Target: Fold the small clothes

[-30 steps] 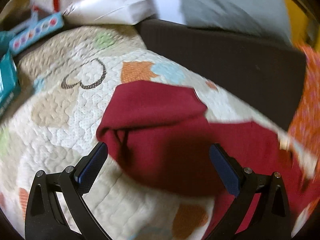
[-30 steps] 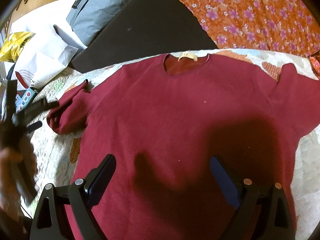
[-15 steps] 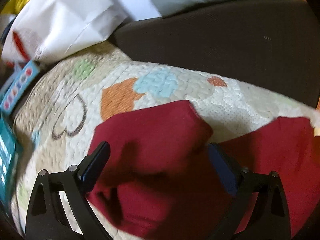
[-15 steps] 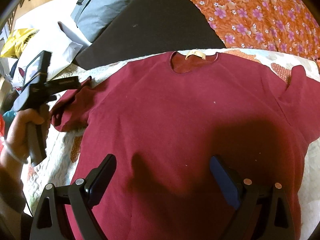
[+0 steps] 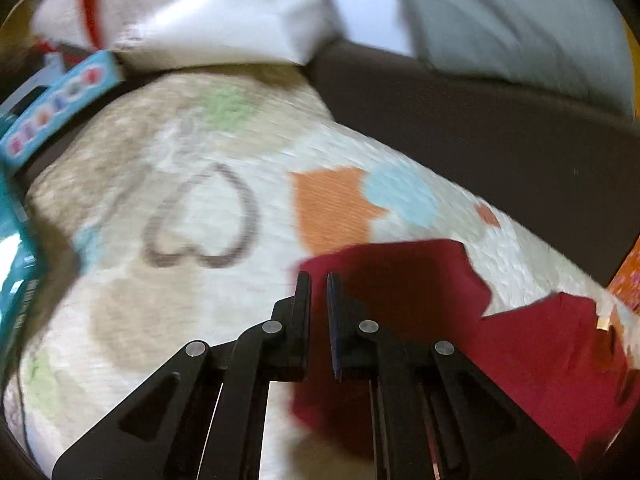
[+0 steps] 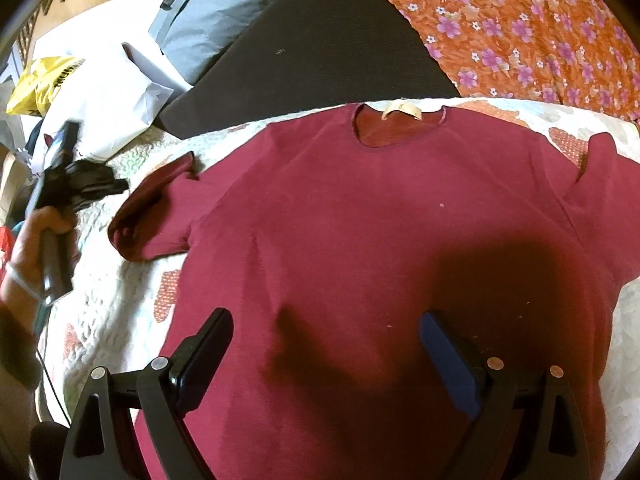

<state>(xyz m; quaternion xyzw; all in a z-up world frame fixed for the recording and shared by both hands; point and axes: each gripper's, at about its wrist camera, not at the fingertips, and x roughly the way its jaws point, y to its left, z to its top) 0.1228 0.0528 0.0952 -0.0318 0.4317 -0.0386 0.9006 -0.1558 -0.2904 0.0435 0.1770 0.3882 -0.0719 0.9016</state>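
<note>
A dark red T-shirt lies spread flat on a patterned quilt, neck hole at the far side. Its left sleeve is bunched on the quilt. My left gripper has its jaws nearly together, just above the sleeve's left edge; no cloth shows between the fingers. In the right wrist view the left gripper hovers beside that sleeve. My right gripper is open and empty, held above the shirt's lower body.
A dark mat and an orange floral cloth lie beyond the quilt. White bags, a grey cushion and a teal box sit at the far left.
My left gripper has shut from wide open and shifted to the sleeve's left edge. The right gripper has stayed open over the shirt, barely moving.
</note>
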